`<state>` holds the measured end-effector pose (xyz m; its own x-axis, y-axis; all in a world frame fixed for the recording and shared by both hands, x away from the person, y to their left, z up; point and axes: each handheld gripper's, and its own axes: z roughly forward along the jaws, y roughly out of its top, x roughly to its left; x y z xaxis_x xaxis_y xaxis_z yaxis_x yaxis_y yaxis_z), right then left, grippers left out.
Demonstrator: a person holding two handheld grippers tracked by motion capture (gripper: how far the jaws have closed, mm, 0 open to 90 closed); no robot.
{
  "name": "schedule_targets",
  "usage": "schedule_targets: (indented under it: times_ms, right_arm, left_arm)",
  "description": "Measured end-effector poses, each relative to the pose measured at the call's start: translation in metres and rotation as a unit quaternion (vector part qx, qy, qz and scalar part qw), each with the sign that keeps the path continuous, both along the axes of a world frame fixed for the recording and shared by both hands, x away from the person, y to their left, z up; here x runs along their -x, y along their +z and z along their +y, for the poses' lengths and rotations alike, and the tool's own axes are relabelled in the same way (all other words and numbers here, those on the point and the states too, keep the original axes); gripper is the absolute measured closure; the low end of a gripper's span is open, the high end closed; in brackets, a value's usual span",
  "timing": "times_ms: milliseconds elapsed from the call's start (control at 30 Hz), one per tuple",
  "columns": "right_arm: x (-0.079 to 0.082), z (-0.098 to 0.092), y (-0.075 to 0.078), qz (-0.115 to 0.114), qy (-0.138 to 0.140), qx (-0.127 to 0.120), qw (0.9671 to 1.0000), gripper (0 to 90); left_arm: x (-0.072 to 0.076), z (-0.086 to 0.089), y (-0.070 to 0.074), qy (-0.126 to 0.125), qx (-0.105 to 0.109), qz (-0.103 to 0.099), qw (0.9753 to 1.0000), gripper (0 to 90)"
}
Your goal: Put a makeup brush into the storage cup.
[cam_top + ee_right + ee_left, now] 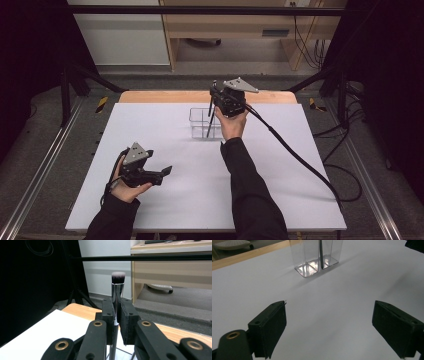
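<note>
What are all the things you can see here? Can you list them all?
makeup brush: one, silver ferrule with dark, white-tipped bristles, upright in the right gripper, handle tip down in the organiser
clear organiser: one, see-through plastic, far middle of the table
table: one, white top with a wooden far edge
desk: one, light wood, behind the table
right gripper: one, black, shut on the brush above the organiser
left gripper: one, black, open, low over the near left of the table

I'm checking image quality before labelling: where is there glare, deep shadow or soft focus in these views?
Left gripper view: bright glare on the floor of the clear organizer, while the left gripper jaws close to the lens look soft. Right gripper view: the makeup brush is sharp, with highlights on its metal ferrule; the left side is near black. High view: the white table is evenly lit, its surroundings dark.
</note>
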<state>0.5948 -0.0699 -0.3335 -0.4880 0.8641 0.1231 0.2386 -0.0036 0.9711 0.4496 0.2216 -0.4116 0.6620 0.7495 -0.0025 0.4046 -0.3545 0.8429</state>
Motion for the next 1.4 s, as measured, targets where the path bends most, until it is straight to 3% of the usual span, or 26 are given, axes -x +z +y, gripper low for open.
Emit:
schedule_targets:
  times_ms: [667,1400]
  right_arm:
    - [-0.010,0.012,-0.022,0.024,-0.003,0.010,0.9997,83.7]
    - [-0.008,0.027,-0.047,0.045,-0.001,0.030,0.9985,83.8]
  left_arm:
    - [0.001,-0.001,0.001,-0.002,0.001,-0.004,1.0000,11.5]
    - [0.002,-0.001,0.001,-0.001,0.003,-0.006,1.0000,11.6]
